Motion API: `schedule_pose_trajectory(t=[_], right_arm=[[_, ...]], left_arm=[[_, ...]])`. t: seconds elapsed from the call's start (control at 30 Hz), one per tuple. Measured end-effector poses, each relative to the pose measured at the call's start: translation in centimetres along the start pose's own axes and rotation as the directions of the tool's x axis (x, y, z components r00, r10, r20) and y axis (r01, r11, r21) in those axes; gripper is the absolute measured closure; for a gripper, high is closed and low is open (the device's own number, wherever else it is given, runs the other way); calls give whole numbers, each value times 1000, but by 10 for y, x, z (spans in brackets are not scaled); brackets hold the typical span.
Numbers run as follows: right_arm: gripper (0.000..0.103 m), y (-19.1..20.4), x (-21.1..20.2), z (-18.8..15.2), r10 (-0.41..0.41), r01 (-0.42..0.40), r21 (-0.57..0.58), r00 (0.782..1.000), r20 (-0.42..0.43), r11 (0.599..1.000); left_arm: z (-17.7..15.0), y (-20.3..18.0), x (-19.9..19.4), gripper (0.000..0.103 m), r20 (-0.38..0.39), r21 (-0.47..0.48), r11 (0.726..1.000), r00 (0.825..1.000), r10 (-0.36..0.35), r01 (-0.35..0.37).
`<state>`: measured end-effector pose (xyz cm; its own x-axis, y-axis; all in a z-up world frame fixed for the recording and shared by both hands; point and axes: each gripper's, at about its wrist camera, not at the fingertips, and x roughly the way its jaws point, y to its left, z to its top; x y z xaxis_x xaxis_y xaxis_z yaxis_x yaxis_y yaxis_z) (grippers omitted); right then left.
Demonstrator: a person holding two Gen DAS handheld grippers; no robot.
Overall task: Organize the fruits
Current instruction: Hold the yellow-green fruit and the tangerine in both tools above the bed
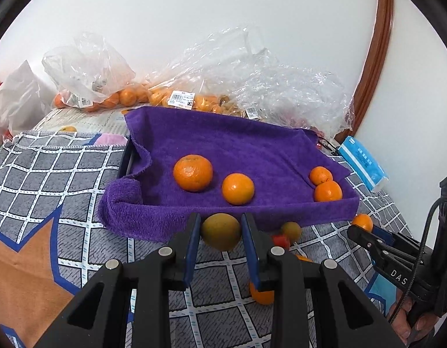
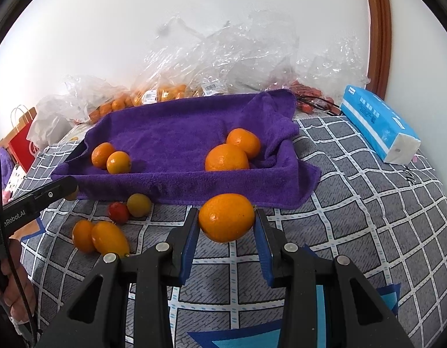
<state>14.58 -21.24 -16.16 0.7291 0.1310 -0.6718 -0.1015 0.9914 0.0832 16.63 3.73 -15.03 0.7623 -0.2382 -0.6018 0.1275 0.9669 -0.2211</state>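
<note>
While left gripper (image 1: 220,232) clamps greenish fruit (image 1: 221,231), right gripper (image 2: 226,223) pinches orange (image 2: 226,217).

1. Left black two-finger tongs (image 1: 220,232) with blue pads, pointing down-forward, jaws closed on a greenish-yellow round fruit (image 1: 221,231).
2. Right black two-finger tongs (image 2: 226,220) with blue pads, angled down-forward, jaws clamped on an orange oval citrus fruit (image 2: 226,217).
3. Person's left hand (image 2: 12,284) wraps the left handle.
4. Person's right hand (image 1: 411,319) grips the right handle, partly visible.
</note>
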Motion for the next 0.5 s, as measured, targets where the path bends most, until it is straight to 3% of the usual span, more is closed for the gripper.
schedule_pose_trajectory(t=[0.5], right_arm=[[66,-3,-4,-1,15,-15,24,1000,25,1000]], left_arm=[[1,0,-5,75,40,-2,1000,999,9,-9]])
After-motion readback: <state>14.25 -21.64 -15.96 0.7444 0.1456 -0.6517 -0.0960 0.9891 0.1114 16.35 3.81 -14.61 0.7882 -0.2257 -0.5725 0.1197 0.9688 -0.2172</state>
